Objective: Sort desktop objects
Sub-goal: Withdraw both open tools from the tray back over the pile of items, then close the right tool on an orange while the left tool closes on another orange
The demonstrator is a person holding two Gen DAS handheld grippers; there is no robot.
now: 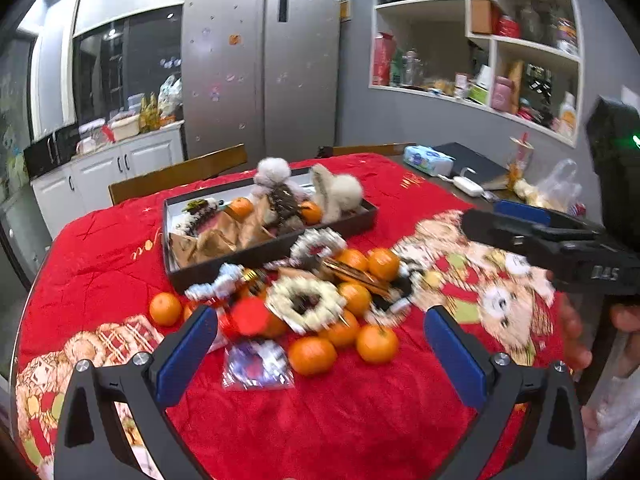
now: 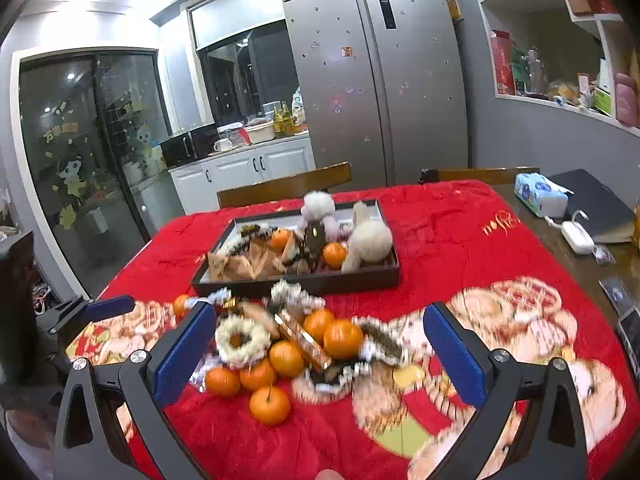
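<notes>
A pile of small objects lies on the red cloth: several oranges [image 1: 312, 355] [image 2: 270, 405], a white fluffy ring [image 1: 306, 305] [image 2: 242, 340], silvery scrunchies [image 1: 317, 242] [image 2: 286, 292], a gold-wrapped bar [image 2: 306, 340] and a clear packet [image 1: 258, 366]. Behind the pile stands a dark tray [image 1: 276, 249] [image 2: 360, 274] holding brown paper, two oranges and plush toys [image 1: 338, 192] [image 2: 370, 240]. My left gripper [image 1: 320, 354] hovers open just in front of the pile. My right gripper [image 2: 320, 354] is open too, above the pile's near side, with nothing between its fingers.
The right gripper's body [image 1: 560, 248] reaches in from the right in the left wrist view, a hand [image 1: 576, 340] under it. A tissue pack [image 2: 540, 194], a white charger [image 2: 576, 236] and a dark laptop [image 2: 596, 204] sit on bare wood at the right. Chair backs [image 2: 284, 184] stand behind the table.
</notes>
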